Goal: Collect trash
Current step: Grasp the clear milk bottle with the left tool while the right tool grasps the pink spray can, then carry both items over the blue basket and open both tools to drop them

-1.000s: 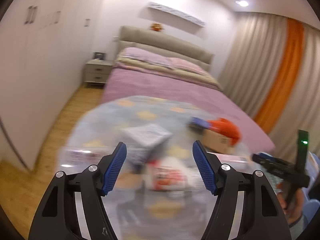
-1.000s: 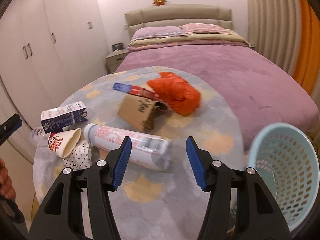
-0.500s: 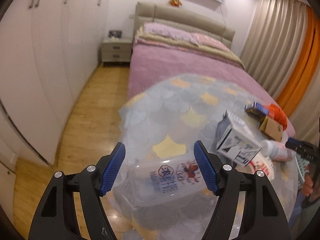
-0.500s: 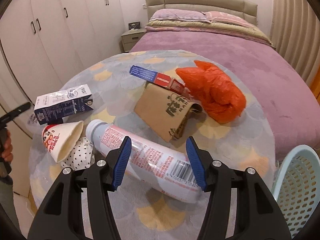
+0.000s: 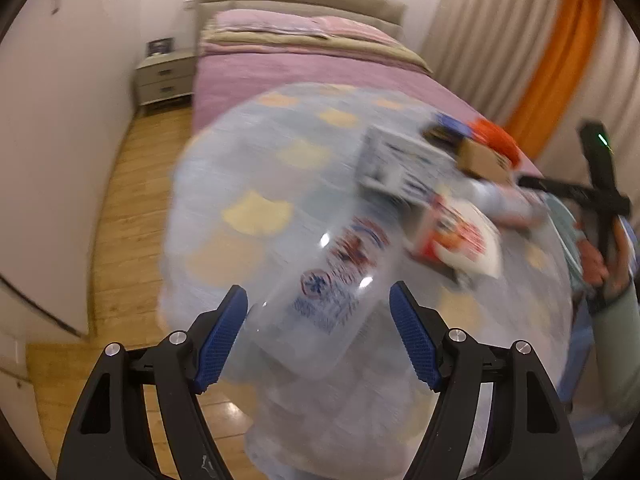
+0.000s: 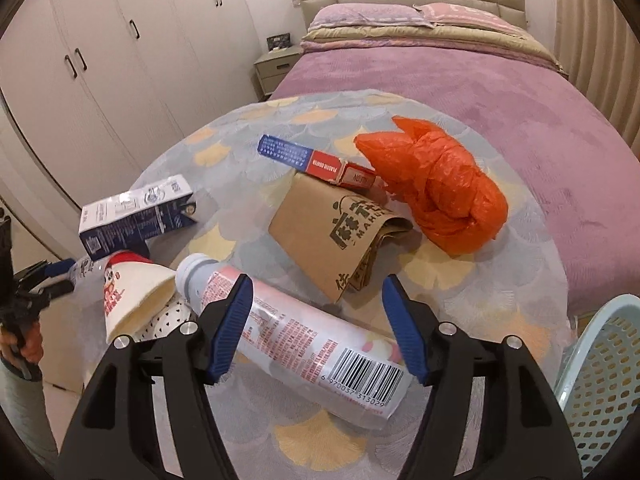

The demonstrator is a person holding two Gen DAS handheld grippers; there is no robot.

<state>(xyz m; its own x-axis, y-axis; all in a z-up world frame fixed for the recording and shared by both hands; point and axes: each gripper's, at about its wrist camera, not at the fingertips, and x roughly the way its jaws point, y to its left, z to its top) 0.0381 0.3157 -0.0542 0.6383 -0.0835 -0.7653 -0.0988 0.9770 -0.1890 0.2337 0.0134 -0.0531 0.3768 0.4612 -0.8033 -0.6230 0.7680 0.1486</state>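
Left wrist: left gripper [image 5: 319, 338] spread wide around clear bottle [image 5: 328, 300] at table [image 5: 256, 160] edge, not touching; view blurred. Pre-grasp; next, close on it.

Right wrist: right gripper [image 6: 316, 330] spread over white bottle [image 6: 296, 336], lying near basket [image 6: 600, 364]. Next: lower, pinch.

Left wrist view hangs close over the table's [image 5: 256, 184] near-left edge, facing the bed [image 5: 304, 64]; right wrist view looks bedward from the near side, sharing the tabletop clutter.
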